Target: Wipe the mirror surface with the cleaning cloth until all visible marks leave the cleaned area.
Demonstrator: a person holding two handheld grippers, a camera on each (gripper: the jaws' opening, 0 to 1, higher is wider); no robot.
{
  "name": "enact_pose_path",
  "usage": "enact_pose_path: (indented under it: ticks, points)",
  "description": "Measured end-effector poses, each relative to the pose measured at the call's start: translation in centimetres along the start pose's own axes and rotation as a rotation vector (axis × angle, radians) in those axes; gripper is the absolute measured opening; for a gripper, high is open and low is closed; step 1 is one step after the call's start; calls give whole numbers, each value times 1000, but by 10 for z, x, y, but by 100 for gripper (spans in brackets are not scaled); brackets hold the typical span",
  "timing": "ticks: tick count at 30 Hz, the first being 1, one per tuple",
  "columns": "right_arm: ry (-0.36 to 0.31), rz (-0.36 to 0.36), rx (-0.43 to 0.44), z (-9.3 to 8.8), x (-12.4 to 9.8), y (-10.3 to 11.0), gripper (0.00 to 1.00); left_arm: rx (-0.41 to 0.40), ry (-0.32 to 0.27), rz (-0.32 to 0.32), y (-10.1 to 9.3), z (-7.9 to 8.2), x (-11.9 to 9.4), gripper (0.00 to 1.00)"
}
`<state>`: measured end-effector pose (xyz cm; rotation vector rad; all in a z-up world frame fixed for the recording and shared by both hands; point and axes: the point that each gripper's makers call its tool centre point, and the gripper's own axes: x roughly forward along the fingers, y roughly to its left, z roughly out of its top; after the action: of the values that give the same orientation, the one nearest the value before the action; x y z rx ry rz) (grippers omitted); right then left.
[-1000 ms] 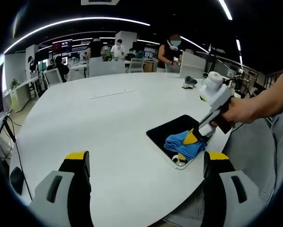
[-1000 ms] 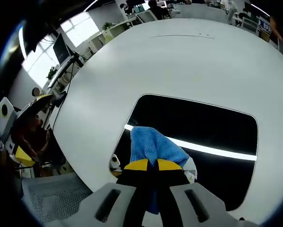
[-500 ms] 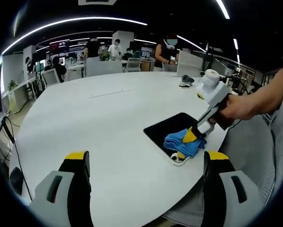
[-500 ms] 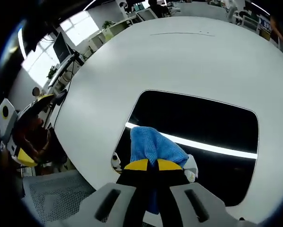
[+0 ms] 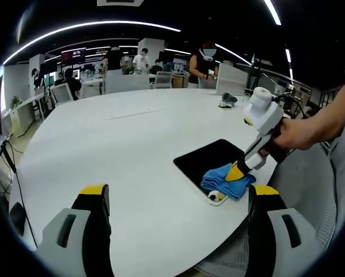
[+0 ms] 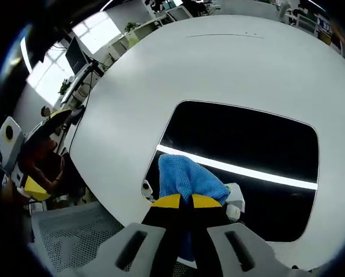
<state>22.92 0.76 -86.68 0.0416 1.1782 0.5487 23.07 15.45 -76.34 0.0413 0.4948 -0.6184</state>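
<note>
White table (image 6: 230, 63): mirror (image 6: 247, 144) flat, long axis prob. crosswise; R gripper (image 6: 180, 201) clamping cloth (image 6: 187, 178).

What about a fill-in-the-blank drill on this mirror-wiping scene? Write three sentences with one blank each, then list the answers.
1. The right gripper is shut on a cloth whose colour is ____.
2. The mirror lies flat on a large table whose colour is ____.
3. The left gripper holds nothing, and its fingers stand ____.

Answers: blue; white; open
</note>
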Motion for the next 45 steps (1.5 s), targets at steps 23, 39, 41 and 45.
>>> enact_pose_path:
  ticks: [23,39,41,45]
  points:
    - [-11,28,3,-3,-6,-10,0,-9,-1,19,-5,1,6,99]
    - [-14,18,40,-7,-16,-32,0,-14,-1,27,-8,1,7,99]
    - [-14,18,43,-7,-16,-34,0,-15,1,29,-8,0,7,99]
    - [-11,5,45,-8,-19,-40,0,-20,2,34,-6,-2,6,99]
